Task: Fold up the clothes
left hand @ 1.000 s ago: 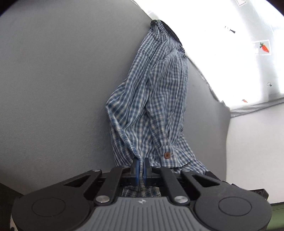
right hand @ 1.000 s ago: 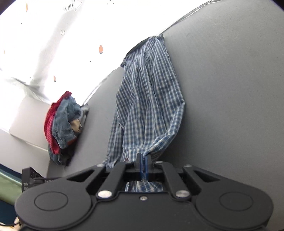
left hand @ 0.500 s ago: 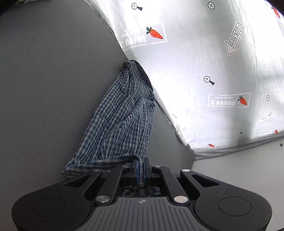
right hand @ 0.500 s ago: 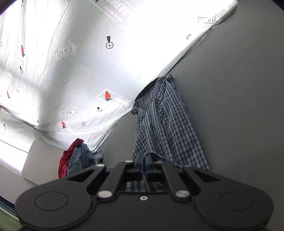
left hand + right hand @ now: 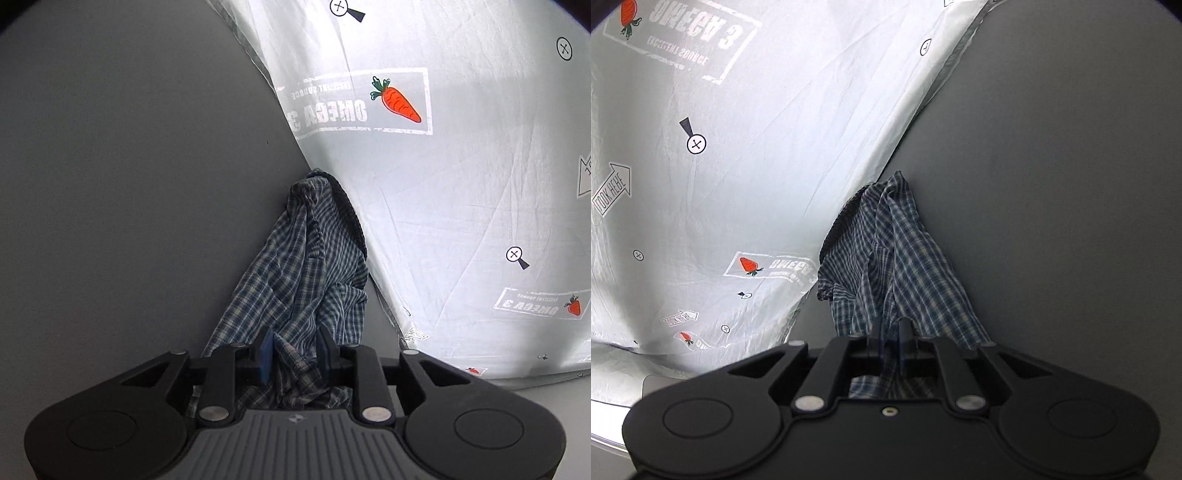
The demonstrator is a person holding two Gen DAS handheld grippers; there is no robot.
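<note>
Item one, my left gripper [image 5: 293, 350]: jaws parted, having just been opening. The blue pads [image 5: 266, 354] stand clear of each other with a fold of the shirt [image 5: 295, 273] lying loose between them; I see no pad pressing on it.

Item two, my right gripper [image 5: 891, 345]: jaws a narrow slit apart, also just been opening. A strip of the shirt [image 5: 897, 266] runs through the slit. The view is blurred there, and I cannot tell whether the pads still pinch it.

Item three, shirt: blue-and-white check, crumpled into a long ridge that starts between both pairs of jaws and runs straight ahead of them, narrowing to a bunched point at its far end. A dark ribbed edge shows along the side facing the sheet. It lies on the grey surface [image 5: 129, 192].

Item four, sheet [image 5: 461, 206]: pale, creased, printed with carrots, "OMEGA 3" stamps and small crossed circles. It begins just beside the shirt, right of my left jaws and left of my right jaws, and spreads far beyond. The right view adds strawberries and "LOOK HERE" arrows.
</note>
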